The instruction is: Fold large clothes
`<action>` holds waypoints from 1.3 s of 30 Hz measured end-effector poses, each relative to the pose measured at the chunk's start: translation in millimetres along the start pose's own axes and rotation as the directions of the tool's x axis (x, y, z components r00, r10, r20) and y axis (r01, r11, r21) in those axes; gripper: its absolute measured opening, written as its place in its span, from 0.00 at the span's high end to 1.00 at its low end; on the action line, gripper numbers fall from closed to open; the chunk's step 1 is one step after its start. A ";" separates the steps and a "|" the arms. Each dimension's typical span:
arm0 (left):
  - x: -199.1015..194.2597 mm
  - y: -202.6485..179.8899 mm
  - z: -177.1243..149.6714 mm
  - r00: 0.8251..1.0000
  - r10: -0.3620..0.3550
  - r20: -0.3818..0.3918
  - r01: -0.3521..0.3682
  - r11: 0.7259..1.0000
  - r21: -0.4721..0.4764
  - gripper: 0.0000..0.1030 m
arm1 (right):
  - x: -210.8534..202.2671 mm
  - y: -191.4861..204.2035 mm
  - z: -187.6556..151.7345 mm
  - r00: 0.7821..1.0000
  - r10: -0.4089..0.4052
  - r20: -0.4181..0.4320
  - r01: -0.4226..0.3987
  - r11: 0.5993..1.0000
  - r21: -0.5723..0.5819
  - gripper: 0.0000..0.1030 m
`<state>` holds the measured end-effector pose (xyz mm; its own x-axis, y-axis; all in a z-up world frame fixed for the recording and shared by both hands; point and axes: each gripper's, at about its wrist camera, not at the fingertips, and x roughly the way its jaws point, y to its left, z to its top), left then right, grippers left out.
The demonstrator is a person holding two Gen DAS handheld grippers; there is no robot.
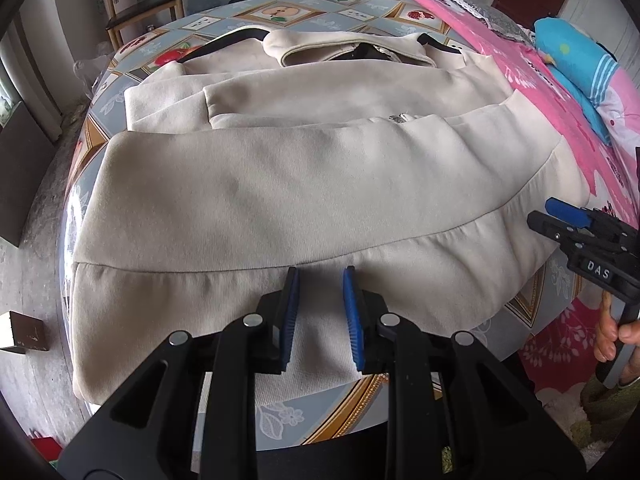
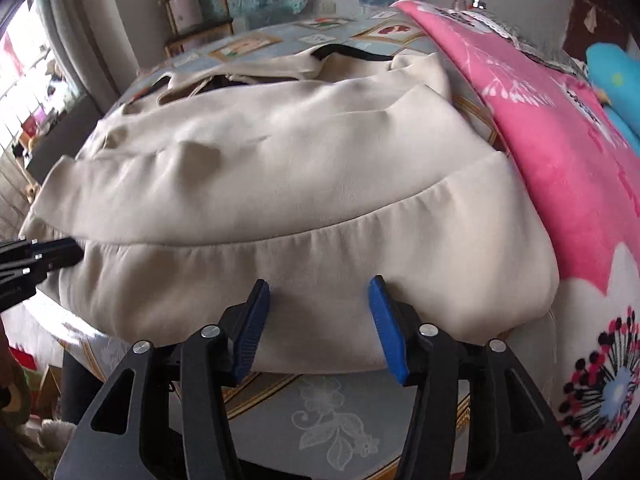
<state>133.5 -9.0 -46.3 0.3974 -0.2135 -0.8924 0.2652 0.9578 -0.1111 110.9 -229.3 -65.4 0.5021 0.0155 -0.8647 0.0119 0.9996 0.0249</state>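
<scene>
**Jacket lying spread on the table, both grippers at its hem**

Jacket (image 1: 304,184), cream-coloured, is lying flat across a round table (image 1: 280,416) covered in a patterned blue and gold cloth. Its collar (image 1: 344,46) is pointing away from the cameras, and the ribbed hem band (image 1: 200,300) is hanging close to the near table edge. One sleeve (image 1: 168,108) is lying folded over the body on the left.

The left gripper (image 1: 320,312) is hovering at the hem, its blue-padded fingers (image 1: 290,312) standing apart with only fabric showing in the gap; nothing is being pinched. The right gripper (image 2: 320,320) is sitting over the hem further right, its fingers (image 2: 386,324) spread wider still, also holding nothing. In the left wrist view the right gripper is showing at the right edge, with the person's hand (image 1: 612,332) wrapping its handle.

A pink floral blanket (image 2: 560,168) is lying beside the jacket on the right, touching its edge. A blue pillow (image 1: 576,76) is resting on the blanket farther back. A wooden chair (image 1: 140,12) is standing beyond the table.
</scene>
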 end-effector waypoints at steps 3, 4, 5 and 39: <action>-0.2 -1.3 0.2 1.000 0.008 -0.001 -0.008 1.000 0.003 0.79 | -15.1 2.7 5.1 0.999 0.021 0.037 -0.021 1.000 0.014 0.46; -0.1 -1.6 0.2 1.000 0.011 -0.002 -0.011 1.000 0.004 0.79 | -21.0 1.1 4.9 0.998 0.021 0.059 -0.022 0.999 0.024 0.38; -0.2 -1.9 0.1 1.000 0.013 -0.002 -0.013 1.000 0.004 0.79 | -23.4 -0.4 4.4 0.997 0.004 0.077 -0.006 0.999 0.032 0.32; -6.5 -2.6 -4.2 0.999 0.027 0.037 -0.028 0.999 0.035 0.77 | -14.6 82.1 10.2 0.965 0.262 0.026 -0.252 0.947 -0.200 0.26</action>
<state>126.6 -9.3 -42.0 0.4362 -0.1948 -0.8785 0.2846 0.9560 -0.0707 113.4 -147.7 -45.6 0.5097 0.2763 -0.8148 -0.2878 0.9472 0.1412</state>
